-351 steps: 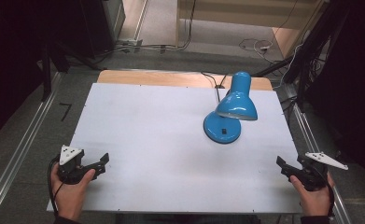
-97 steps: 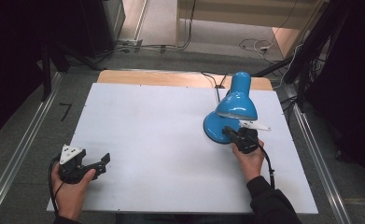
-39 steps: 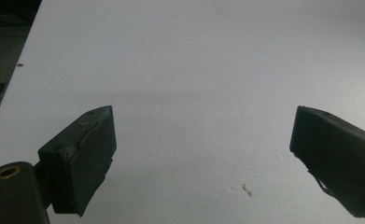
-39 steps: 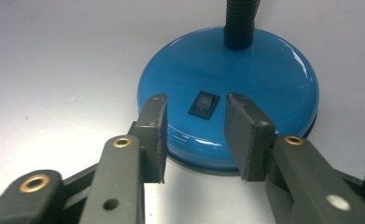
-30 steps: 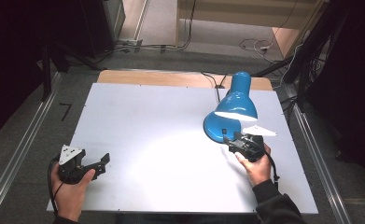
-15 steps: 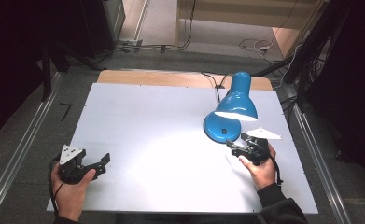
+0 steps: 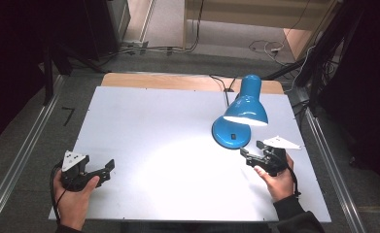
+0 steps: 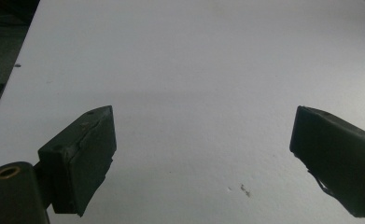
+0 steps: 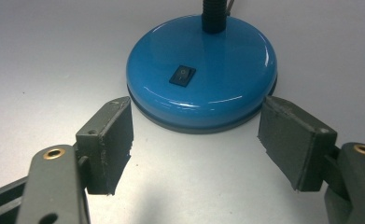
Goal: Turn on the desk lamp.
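Observation:
A blue desk lamp stands at the right of the white table point(image 7: 153, 121), lit, its shade point(image 7: 246, 104) leaning over its round base point(image 7: 232, 133). A pool of light lies on the table in front of it. My right gripper point(image 7: 251, 149) hovers just in front of the base, open, holding nothing. In the right gripper view the base point(image 9: 217, 79) sits beyond the spread right gripper point(image 9: 196, 140), with the black rocker switch point(image 9: 182, 75) on top and the black neck point(image 9: 214, 16) behind. My left gripper point(image 7: 109, 169) rests open at the front left; in its own view the left gripper point(image 8: 203, 158) frames bare table.
The lamp's black cable point(image 7: 221, 82) runs off the back edge over a wooden strip point(image 7: 153, 80). Metal rails point(image 7: 17, 160) flank the table on both sides. Loose cables lie on the floor point(image 7: 265, 46) behind.
My right gripper came from the front right corner to the lamp base, the lamp lit up, and the gripper has drawn back a little toward the person. The left gripper stayed put.

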{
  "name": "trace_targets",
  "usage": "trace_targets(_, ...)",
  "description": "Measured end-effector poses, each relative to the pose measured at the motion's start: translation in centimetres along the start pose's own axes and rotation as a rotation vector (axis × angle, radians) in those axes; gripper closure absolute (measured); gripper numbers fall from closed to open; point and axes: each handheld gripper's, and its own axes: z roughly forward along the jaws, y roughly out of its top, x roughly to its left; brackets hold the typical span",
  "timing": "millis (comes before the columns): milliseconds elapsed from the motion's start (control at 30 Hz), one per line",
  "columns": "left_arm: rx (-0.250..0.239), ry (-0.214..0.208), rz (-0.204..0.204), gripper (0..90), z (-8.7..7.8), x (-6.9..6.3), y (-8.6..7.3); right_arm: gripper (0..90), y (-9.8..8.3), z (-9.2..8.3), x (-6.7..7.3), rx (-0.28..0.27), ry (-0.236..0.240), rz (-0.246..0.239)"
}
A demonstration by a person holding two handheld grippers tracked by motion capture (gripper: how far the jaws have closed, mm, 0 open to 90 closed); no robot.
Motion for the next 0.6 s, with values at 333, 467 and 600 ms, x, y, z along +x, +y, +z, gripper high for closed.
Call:
trace_targets(333,-0.001,-0.001,0.000,7.4,0.0,0.0,0.0,23.7,-0.6,-1.0,-0.5,0.008,-0.007,-0.005)
trace_targets(467,-0.001,-0.001,0.000,7.4,0.0,0.0,0.0,23.1,-0.8,-1.4,-0.7,0.009,-0.010,-0.012)
trace_targets(600,-0.002,-0.003,0.000,7.4,0.0,0.0,0.0,22.7,-1.1,-1.9,-1.0,0.013,-0.016,-0.014)
